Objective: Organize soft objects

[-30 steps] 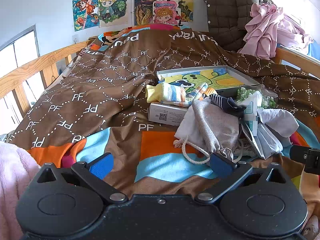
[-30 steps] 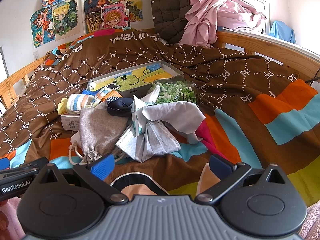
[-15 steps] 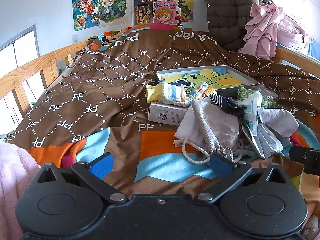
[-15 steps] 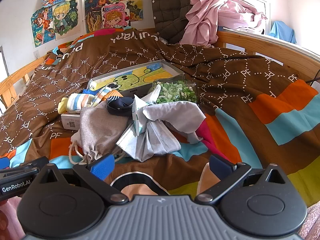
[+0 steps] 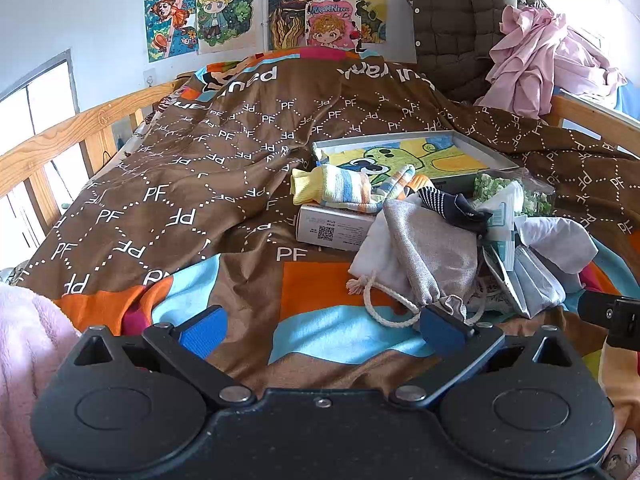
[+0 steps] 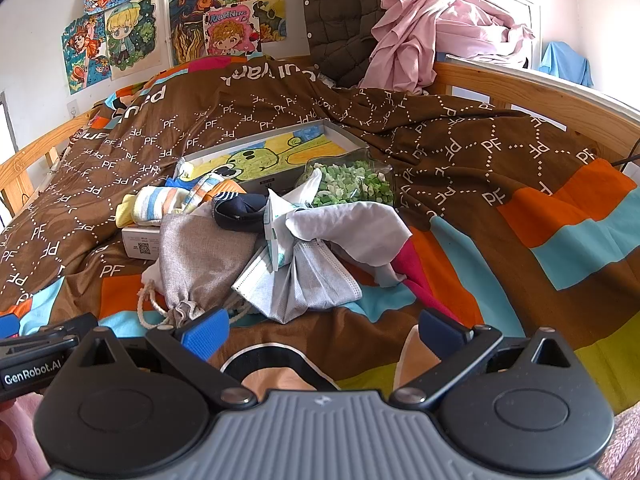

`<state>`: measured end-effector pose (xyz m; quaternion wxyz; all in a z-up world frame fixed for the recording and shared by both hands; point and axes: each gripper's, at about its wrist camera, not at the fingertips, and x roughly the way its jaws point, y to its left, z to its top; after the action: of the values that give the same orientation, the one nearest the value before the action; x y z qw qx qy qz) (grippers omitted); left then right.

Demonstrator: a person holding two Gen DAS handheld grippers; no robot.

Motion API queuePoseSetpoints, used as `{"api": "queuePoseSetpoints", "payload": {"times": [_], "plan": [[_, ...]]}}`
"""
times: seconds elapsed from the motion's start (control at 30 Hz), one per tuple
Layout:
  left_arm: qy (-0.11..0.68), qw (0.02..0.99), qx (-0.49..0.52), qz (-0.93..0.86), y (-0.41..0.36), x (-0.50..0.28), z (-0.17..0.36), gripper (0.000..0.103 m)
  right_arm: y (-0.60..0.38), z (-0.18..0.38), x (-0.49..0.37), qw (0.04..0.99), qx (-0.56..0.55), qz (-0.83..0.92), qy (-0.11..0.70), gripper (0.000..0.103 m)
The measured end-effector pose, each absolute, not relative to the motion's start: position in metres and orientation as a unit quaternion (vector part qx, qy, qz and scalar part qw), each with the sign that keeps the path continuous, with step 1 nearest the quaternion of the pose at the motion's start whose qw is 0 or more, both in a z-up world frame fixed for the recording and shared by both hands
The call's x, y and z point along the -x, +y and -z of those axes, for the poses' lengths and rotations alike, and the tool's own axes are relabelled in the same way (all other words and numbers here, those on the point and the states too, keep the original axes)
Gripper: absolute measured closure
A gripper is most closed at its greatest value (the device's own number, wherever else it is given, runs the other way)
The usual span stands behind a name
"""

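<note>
Both tongs, left (image 5: 320, 330) and right (image 6: 320, 330), gape empty; centre frame, the limp, light drawstring pouch (image 6: 200, 256) should pinch best at its gathered neck.

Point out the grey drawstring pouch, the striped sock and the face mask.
Pouch (image 6: 200, 256), right wrist view, middle of its body.
Striped sock (image 5: 340, 190), left wrist view, mid-length.
Face mask (image 6: 316, 284), right wrist view, pleated front.

Left half of bed (image 5: 168, 184) is open blanket, clear approach; centre-right blocked by clutter pile: grey drawstring bag (image 5: 424, 256) near, face masks (image 6: 304, 280) right, shallow box (image 6: 280, 152) far.
</note>
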<state>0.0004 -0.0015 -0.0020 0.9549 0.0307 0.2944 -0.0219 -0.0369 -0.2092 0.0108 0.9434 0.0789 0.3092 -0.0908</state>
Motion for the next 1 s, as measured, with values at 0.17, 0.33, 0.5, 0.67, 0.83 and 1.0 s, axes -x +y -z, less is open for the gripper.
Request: {"api": "queuePoseSetpoints", "payload": {"times": [0.17,0.33,0.5,0.67,0.83,1.0], "plan": [[0.295,0.955,-0.029,0.023,-0.003,0.0,0.002,0.001,-0.208,-0.012,0.037,0.943,-0.079,0.091,0.309,0.0],[0.295,0.955,-0.029,0.026,-0.004,0.001,0.003,0.001,-0.206,-0.014,0.036,0.943,-0.079,0.091,0.309,0.0],[0.295,0.954,-0.014,0.043,-0.003,0.001,0.002,0.001,-0.209,-0.007,0.038,0.948,-0.088,0.089,0.294,0.0],[0.312,0.948,0.019,0.058,0.008,-0.01,-0.004,0.001,-0.216,-0.017,0.04,0.948,-0.102,0.089,0.287,0.0],[0.317,0.947,0.025,0.054,0.014,-0.032,-0.016,0.001,-0.225,-0.022,0.031,0.95,-0.105,0.1,0.276,0.0],[0.315,0.945,0.003,0.083,0.01,-0.066,-0.03,0.001,-0.237,-0.025,0.012,0.952,-0.109,0.085,0.273,0.0]]}}
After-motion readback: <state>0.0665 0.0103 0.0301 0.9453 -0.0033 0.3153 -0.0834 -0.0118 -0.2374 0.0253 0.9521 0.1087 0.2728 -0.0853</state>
